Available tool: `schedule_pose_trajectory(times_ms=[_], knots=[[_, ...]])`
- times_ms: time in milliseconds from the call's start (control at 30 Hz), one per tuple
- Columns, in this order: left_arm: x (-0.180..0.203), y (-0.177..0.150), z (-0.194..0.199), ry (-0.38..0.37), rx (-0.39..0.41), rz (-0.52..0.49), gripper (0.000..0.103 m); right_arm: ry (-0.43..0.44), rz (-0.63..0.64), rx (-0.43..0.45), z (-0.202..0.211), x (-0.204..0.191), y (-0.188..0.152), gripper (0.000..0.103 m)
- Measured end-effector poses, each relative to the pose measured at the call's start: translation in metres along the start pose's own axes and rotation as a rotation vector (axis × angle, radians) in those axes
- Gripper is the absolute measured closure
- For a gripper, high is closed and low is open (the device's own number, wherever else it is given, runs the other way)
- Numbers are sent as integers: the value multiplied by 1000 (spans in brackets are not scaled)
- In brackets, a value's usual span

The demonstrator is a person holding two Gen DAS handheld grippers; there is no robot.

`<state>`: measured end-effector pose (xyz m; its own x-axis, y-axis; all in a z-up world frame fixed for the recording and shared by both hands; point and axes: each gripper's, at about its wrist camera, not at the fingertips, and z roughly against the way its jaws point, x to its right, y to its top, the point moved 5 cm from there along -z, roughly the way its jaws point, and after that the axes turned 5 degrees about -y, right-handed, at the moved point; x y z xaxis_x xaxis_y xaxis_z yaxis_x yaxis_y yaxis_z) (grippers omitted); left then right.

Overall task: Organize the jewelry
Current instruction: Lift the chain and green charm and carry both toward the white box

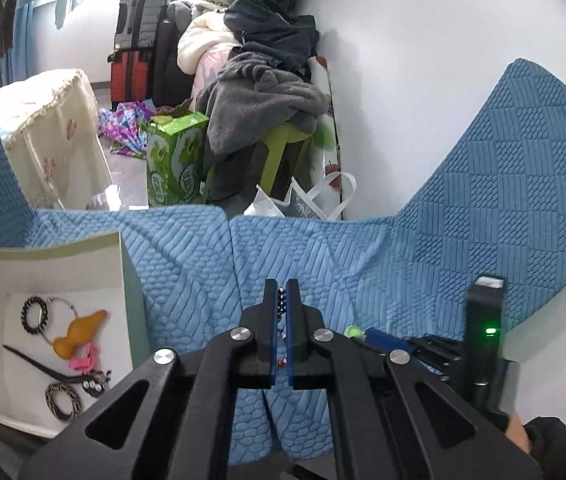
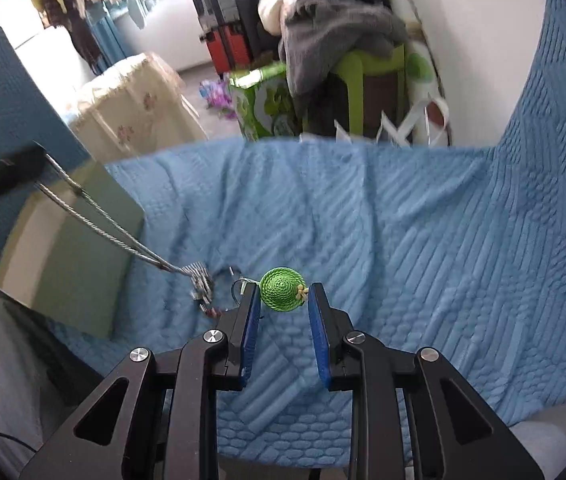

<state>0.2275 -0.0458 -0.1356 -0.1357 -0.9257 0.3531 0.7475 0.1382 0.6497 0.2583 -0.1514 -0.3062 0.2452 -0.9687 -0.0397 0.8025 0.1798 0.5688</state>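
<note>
My left gripper (image 1: 282, 286) is shut on a beaded necklace (image 1: 281, 304), whose dark blue and red beads show between the pads. In the right wrist view the necklace's silvery strands (image 2: 115, 236) slant from the left down to a bead cluster (image 2: 203, 290) at the blue sofa cover. My right gripper (image 2: 283, 292) is shut on a small green woven hat ornament (image 2: 282, 289), held at the fingertips just above the cover. An open pale green box (image 1: 123, 264) at the left holds striped bangles (image 1: 35, 314), an orange gourd pendant (image 1: 77, 332), a pink clip and a black hair stick.
The textured blue sofa cover (image 1: 383, 264) spreads ahead and rises at the right. Beyond its edge stand a green carton (image 1: 175, 160), a green stool piled with clothes (image 1: 279, 148), suitcases (image 1: 139, 40) and a cream-covered table (image 1: 51, 132). A white wall is on the right.
</note>
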Motion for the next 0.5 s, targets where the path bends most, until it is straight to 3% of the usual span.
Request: schedule_pose_trajectory(times_ms=[300,500], knots=[[-7,-23,-5,12,-27,28,101,34,-84,-137,-43,22,-23,78],[-6,-25,-5,21,-25,17,101,66,-136,-100,-38,30,-20,75]])
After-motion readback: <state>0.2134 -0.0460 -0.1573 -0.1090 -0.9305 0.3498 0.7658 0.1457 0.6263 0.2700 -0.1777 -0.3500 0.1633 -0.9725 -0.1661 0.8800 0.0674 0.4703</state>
